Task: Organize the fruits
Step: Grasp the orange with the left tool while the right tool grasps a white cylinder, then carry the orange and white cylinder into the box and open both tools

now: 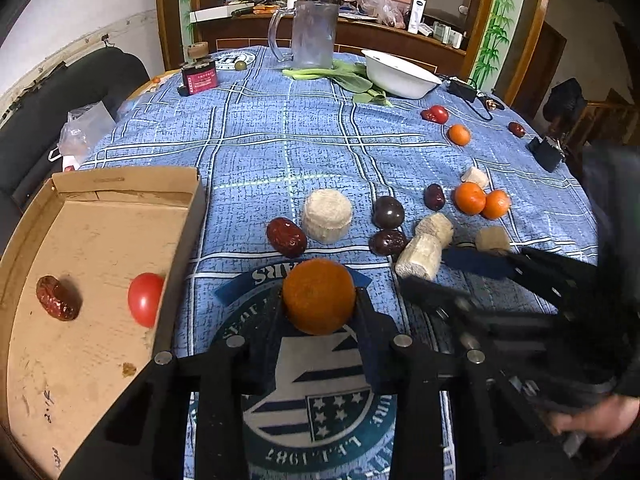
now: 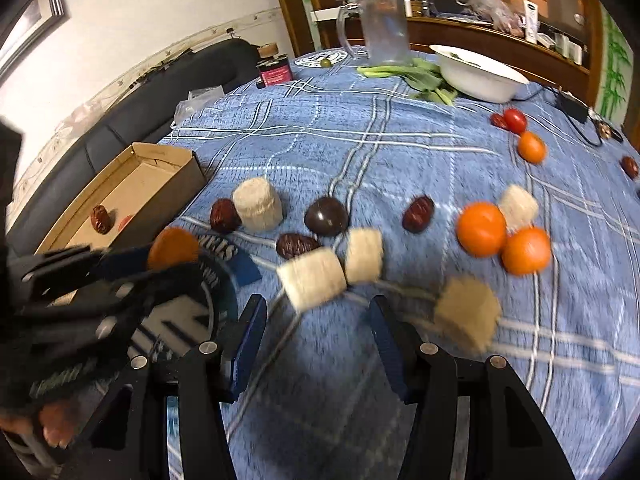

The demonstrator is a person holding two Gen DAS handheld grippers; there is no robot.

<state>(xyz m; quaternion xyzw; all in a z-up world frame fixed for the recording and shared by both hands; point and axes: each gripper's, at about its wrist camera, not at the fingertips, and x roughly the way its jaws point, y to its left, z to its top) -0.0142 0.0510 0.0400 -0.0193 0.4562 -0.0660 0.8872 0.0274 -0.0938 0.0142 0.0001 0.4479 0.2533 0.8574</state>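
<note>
My left gripper (image 1: pixel 319 312) is shut on an orange mandarin (image 1: pixel 319 297) just right of the cardboard box (image 1: pixel 100 240), which holds a red date (image 1: pixel 57 298) and a red tomato (image 1: pixel 146 299). My right gripper (image 2: pixel 318 316) is open and empty, just short of two pale cylinder pieces (image 2: pixel 312 283). It also shows in the left wrist view (image 1: pixel 436 272). Dates (image 1: pixel 286 237), a dark plum (image 1: pixel 388 211) and two mandarins (image 1: pixel 482 199) lie on the blue cloth. The held mandarin also shows in the right wrist view (image 2: pixel 174 248).
A large pale cylinder (image 1: pixel 327 216) stands mid-table. A white bowl (image 1: pixel 400 74), greens (image 1: pixel 356 78), a glass mug (image 1: pixel 310 34) and a red jar (image 1: pixel 199 76) stand at the far side. A tomato (image 1: pixel 438 114) and a mandarin (image 1: pixel 459 135) lie far right.
</note>
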